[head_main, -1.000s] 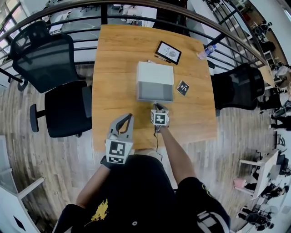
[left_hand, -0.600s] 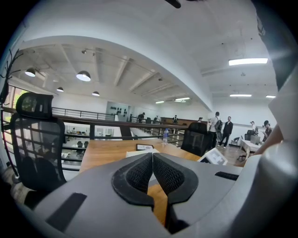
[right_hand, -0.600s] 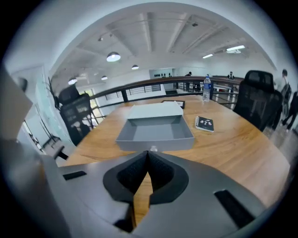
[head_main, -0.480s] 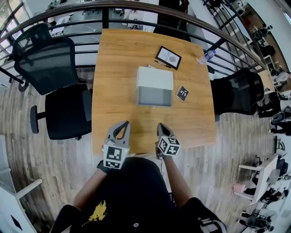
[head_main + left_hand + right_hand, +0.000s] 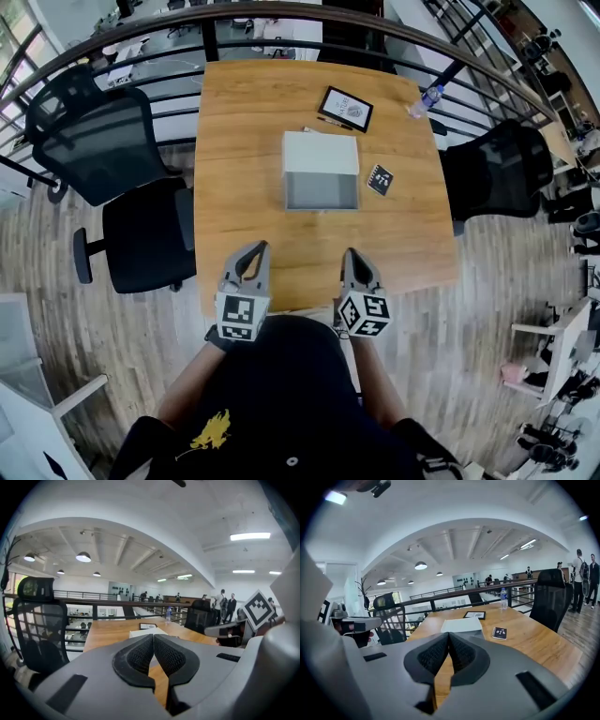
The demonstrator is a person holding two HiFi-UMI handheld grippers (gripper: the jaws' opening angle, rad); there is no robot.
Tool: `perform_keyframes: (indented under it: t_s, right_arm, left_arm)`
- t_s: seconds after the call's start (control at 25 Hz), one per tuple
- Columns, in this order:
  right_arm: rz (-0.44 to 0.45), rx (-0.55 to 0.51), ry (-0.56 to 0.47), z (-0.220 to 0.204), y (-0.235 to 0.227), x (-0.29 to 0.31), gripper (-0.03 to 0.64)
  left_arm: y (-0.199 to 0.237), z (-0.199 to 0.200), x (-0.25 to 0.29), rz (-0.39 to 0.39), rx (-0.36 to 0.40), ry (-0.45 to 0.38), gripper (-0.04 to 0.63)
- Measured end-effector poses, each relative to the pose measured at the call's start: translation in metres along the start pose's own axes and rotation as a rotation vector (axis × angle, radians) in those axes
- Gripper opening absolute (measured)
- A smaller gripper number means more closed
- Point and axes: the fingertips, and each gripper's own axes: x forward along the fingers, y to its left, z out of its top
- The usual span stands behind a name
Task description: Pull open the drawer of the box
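On the wooden table [image 5: 234, 122] the box [image 5: 321, 155] sits mid-surface, and the right gripper [image 5: 352, 253] has backed off its front to the near edge, jaws closed and empty like the left gripper [image 5: 257, 247], so the pull looks finished.

The worktop [image 5: 244, 131] is matt wood with visible grain. The box [image 5: 321, 155] looks smooth, matt pale grey. The left hand-held gripper [image 5: 258, 247] and right hand-held gripper [image 5: 350, 254] are matt grey plastic, with black, finely textured pads [image 5: 140, 656].

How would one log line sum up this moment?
left tool shut, empty | right tool shut, empty | box mid-table, untouched
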Motion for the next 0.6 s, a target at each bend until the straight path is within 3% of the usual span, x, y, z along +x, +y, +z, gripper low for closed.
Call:
perform_keyframes:
  t_s: [0.12, 0.2, 0.36, 0.6]
  right_arm:
    - [0.012, -0.014, -0.009, 0.011, 0.001, -0.003, -0.005]
    - [0.012, -0.032, -0.017, 0.017, 0.001, -0.004, -0.005]
    - [0.012, -0.038, -0.023, 0.021, -0.001, -0.007, -0.005]
    - [0.02, -0.05, -0.046, 0.03, 0.003, -0.006, -0.005]
  left_arm:
    - [0.003, 0.008, -0.003, 0.034, -0.108, -0.059, 0.018]
    - [0.002, 0.007, -0.006, 0.035, -0.129, -0.065, 0.018]
    - [-0.01, -0.005, -0.012, 0.002, -0.066, -0.021, 0.018]
    - [-0.011, -0.008, -0.021, -0.001, -0.053, -0.021, 0.018]
